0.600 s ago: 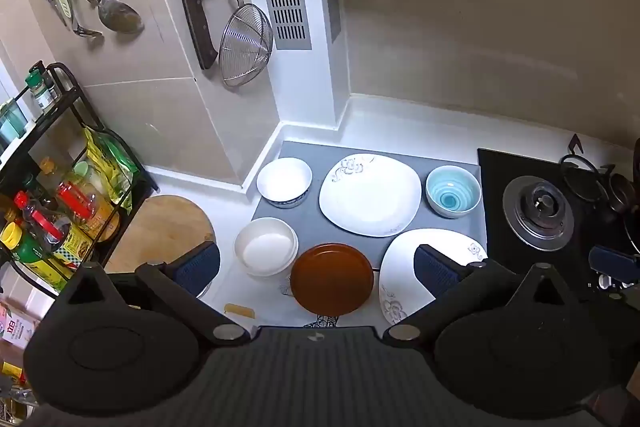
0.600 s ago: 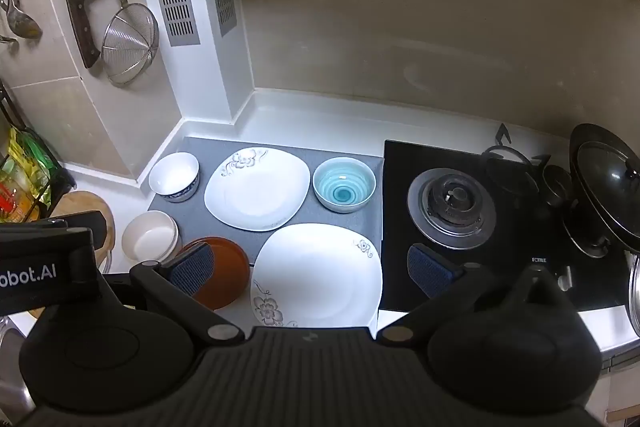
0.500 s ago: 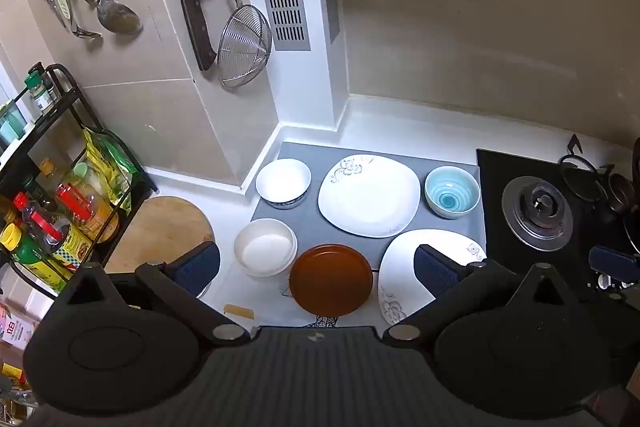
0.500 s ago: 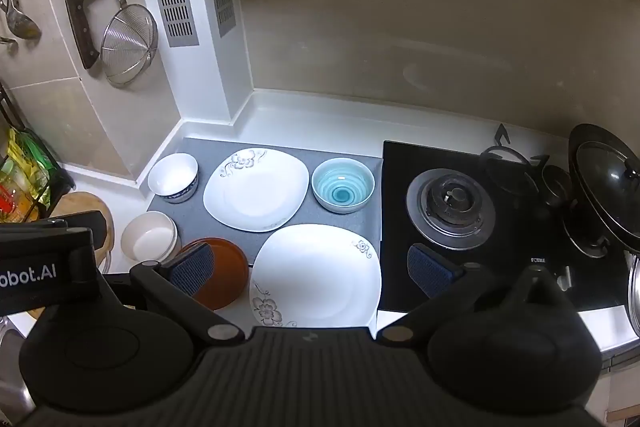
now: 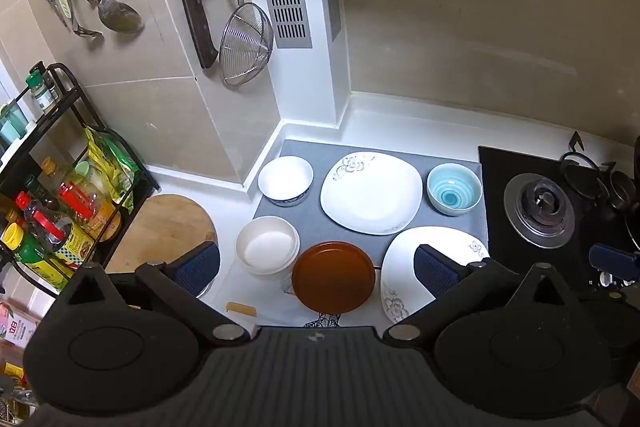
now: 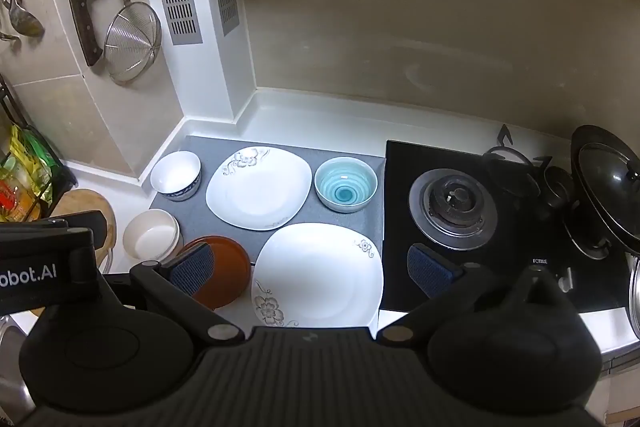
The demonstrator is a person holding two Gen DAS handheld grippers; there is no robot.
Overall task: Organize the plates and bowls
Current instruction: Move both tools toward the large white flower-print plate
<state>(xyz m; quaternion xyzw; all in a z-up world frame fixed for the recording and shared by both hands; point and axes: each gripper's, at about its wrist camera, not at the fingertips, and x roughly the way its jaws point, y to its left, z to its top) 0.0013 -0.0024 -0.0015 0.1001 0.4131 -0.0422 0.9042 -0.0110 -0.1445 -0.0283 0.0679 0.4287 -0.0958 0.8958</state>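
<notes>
On a grey mat [image 5: 304, 223] lie two square white flowered plates, one at the back [image 5: 371, 191] [image 6: 258, 187] and one at the front [image 5: 404, 259] [image 6: 320, 273]. A blue bowl [image 5: 454, 189] [image 6: 346, 183] and a white bowl with a blue base [image 5: 285, 180] [image 6: 176, 175] stand beside the back plate. A cream bowl [image 5: 267, 245] [image 6: 151, 234] and a brown plate [image 5: 333, 277] [image 6: 226, 269] sit at the front left. My left gripper [image 5: 316, 265] is open, high above the brown plate. My right gripper [image 6: 310, 269] is open above the front plate.
A black gas hob [image 6: 456, 205] with a lidded pot [image 6: 608, 183] lies to the right. A round wooden board [image 5: 160, 231] and a rack of bottles [image 5: 52, 211] stand at the left. Utensils, a knife and a strainer [image 5: 244, 43] hang on the wall.
</notes>
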